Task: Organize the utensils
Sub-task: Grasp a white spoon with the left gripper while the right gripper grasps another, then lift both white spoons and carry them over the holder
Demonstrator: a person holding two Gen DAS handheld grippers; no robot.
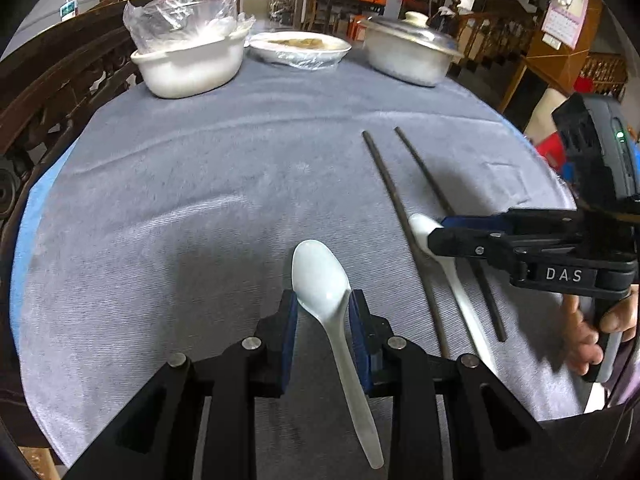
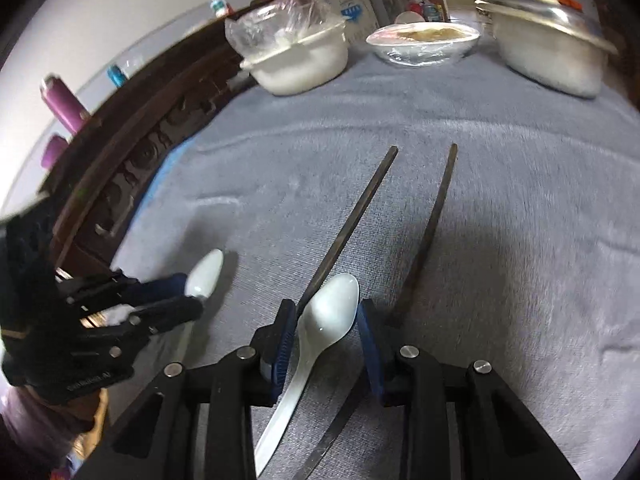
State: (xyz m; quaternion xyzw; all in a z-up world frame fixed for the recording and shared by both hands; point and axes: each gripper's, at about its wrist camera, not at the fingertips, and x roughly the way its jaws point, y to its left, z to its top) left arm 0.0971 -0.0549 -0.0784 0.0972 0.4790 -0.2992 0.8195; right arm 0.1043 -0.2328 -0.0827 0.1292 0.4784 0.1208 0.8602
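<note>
Two white ceramic spoons and two dark chopsticks lie on a grey tablecloth. My left gripper [image 1: 323, 300] has its pads on both sides of one spoon [image 1: 320, 276], at the base of its bowl. My right gripper [image 2: 326, 316] straddles the second spoon [image 2: 328, 312], which lies between the two chopsticks [image 2: 348, 220] [image 2: 432, 220]; a small gap shows at each pad. The right gripper [image 1: 434, 236] also shows in the left wrist view over the second spoon [image 1: 420, 226]. The left gripper [image 2: 192, 294] and its spoon [image 2: 206, 272] show in the right wrist view.
At the far edge of the table stand a white bowl with a plastic bag [image 1: 188, 60], a film-covered dish [image 1: 300, 48] and a lidded pot [image 1: 408, 56]. A carved wooden chair back [image 1: 52, 80] lines the left side.
</note>
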